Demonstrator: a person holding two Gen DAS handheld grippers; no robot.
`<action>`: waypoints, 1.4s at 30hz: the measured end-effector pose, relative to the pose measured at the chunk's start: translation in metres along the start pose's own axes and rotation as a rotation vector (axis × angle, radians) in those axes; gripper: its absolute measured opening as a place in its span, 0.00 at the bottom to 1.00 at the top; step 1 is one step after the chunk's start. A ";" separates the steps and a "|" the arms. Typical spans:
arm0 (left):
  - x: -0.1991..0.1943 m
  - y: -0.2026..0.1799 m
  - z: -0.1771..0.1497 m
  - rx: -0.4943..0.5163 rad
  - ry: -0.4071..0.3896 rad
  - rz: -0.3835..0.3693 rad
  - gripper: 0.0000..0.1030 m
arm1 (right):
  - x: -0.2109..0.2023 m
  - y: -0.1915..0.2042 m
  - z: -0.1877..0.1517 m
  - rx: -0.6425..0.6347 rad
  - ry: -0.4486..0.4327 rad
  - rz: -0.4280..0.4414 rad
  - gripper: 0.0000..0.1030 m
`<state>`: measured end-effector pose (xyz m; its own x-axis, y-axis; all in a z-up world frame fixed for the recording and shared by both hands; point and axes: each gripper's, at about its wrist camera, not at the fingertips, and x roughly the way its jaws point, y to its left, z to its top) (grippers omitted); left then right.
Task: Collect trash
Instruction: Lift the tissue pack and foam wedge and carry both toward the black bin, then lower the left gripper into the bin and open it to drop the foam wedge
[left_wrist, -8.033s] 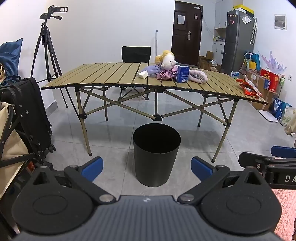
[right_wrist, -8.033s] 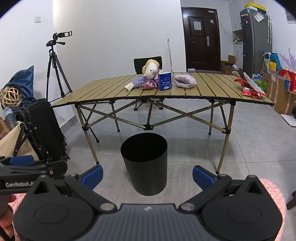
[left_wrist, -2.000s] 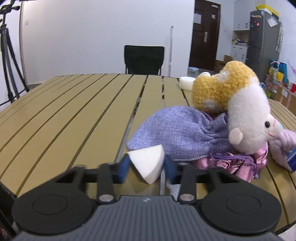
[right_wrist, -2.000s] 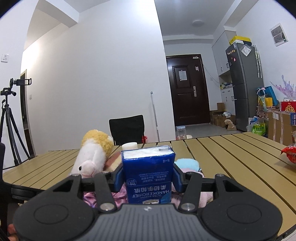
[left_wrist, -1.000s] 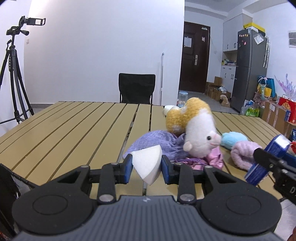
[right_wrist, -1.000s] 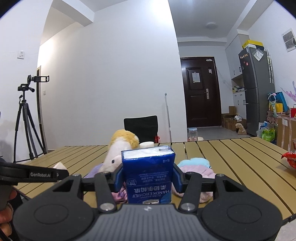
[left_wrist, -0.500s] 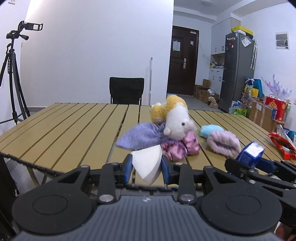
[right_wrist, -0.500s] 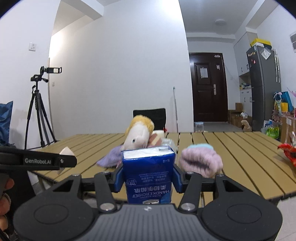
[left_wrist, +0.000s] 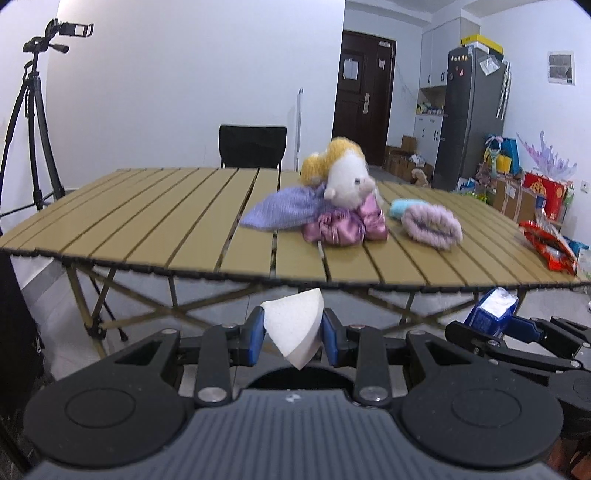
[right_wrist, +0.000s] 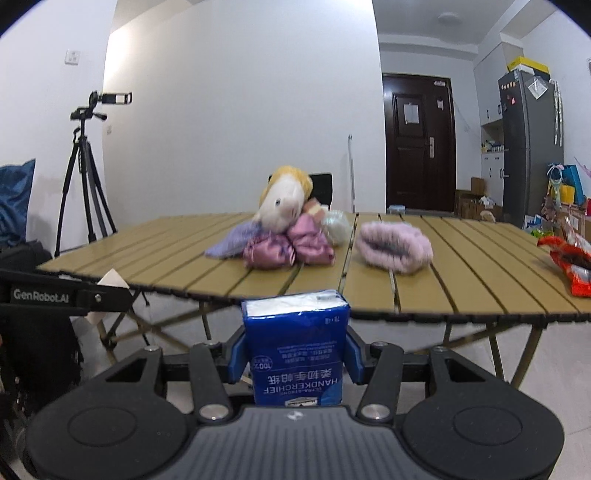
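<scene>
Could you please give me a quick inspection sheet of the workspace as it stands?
Surface: slatted folding table, tan.
Job's things: white foam wedge and blue tissue pack, both off the table.
Clutter: plush toy, purple pouch, pink fuzzy band, red snack wrapper.
Grippers: left tool shut on wedge; right tool shut on pack.
Cables: nothing seen.
Surroundings: tripod, black chair, fridge.

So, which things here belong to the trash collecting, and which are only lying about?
Job:
- white wedge, in left gripper
- blue tissue pack, in right gripper

Lying about, on the table:
- plush toy
- purple pouch
- pink fluffy item
</scene>
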<state>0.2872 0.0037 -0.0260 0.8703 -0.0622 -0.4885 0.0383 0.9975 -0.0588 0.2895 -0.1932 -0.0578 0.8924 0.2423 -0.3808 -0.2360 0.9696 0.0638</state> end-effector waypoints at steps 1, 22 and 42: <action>-0.001 0.000 -0.004 0.001 0.009 0.003 0.32 | -0.002 0.000 -0.004 0.000 0.009 0.001 0.49; -0.023 0.008 -0.088 0.042 0.194 0.074 0.32 | -0.026 0.023 -0.080 -0.025 0.269 0.010 0.49; 0.015 0.045 -0.124 -0.024 0.425 0.172 0.31 | 0.010 0.023 -0.111 -0.001 0.498 -0.050 0.49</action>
<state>0.2412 0.0435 -0.1442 0.5846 0.0910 -0.8062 -0.1047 0.9938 0.0363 0.2508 -0.1720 -0.1623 0.6106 0.1501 -0.7776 -0.1984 0.9796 0.0333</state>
